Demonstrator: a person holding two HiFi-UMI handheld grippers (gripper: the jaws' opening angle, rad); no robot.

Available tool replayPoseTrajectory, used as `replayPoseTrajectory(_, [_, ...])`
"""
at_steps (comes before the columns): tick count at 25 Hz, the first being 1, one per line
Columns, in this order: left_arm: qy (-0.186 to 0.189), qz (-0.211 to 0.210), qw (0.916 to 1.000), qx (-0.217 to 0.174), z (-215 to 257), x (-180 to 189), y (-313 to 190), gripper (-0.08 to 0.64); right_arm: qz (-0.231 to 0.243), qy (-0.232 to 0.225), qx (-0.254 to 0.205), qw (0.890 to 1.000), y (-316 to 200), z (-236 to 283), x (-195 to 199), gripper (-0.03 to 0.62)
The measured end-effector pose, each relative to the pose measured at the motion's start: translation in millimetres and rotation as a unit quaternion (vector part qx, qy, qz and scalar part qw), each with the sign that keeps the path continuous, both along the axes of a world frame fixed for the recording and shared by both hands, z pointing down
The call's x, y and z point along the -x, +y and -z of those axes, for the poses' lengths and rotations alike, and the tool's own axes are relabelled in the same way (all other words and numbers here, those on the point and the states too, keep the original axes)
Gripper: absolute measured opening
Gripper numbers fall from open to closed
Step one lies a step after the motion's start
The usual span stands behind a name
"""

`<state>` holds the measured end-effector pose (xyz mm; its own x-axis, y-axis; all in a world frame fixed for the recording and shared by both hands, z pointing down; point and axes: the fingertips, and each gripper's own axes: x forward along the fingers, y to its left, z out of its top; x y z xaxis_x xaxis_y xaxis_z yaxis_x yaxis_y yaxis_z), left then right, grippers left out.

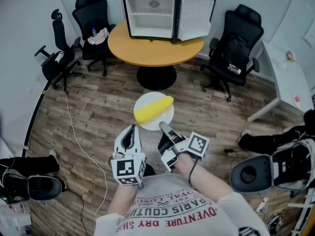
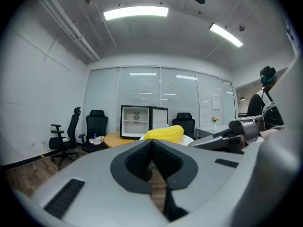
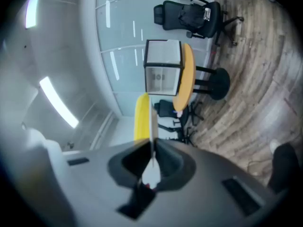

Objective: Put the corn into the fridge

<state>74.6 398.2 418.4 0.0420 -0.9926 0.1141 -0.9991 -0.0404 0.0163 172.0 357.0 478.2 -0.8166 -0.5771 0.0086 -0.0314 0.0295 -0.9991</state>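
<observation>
A yellow corn cob [image 1: 153,108] lies on a white plate [image 1: 167,116] held in the air over the wooden floor. My right gripper [image 1: 165,128] is shut on the plate's near rim; in the right gripper view the plate [image 3: 153,126] shows edge-on between the pads, with the corn [image 3: 141,117] beside it. My left gripper [image 1: 130,130] hovers just left of the plate, shut with nothing in it. From the left gripper view the corn [image 2: 164,133] shows past the closed jaws. The small fridge [image 1: 150,14] stands on a round orange table [image 1: 155,50], with its door [image 1: 196,17] swung open.
Black office chairs stand left [image 1: 93,26] and right [image 1: 236,43] of the table, with another at the far left [image 1: 56,58]. A white desk [image 1: 288,77] runs along the right. A white cable [image 1: 78,141] trails over the floor, and dark gear [image 1: 275,168] sits at the lower right.
</observation>
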Motion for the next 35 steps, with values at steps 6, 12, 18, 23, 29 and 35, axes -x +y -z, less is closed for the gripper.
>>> replayPoseTrajectory(6, [0.004,-0.001,1.0000,0.001,-1,0,-2,0.029,0.004,0.005,-0.001,1.000,-1,0,0,0.043])
replayPoseTrajectory(12, [0.009,-0.007,0.9999,0.002,-8,4,-6,0.029,-0.003,0.014,0.006,1.000,-3,-8,4,0.043])
replayPoseTrajectory(18, [0.017,-0.026,0.9995,0.005,-14,26,-32,0.029,-0.022,0.019,0.020,0.999,-23,-15,23,0.043])
replayPoseTrajectory(23, [0.012,-0.040,0.9991,-0.005,-1,60,-69,0.029,-0.035,0.031,0.012,0.999,-50,-8,46,0.043])
replayPoseTrajectory(29, [0.007,-0.060,0.9981,-0.010,10,106,-114,0.029,-0.064,0.026,0.014,0.998,-90,-2,85,0.043])
replayPoseTrajectory(35, [0.005,-0.083,0.9966,0.001,6,140,-148,0.029,-0.088,0.026,0.018,0.996,-124,-3,124,0.043])
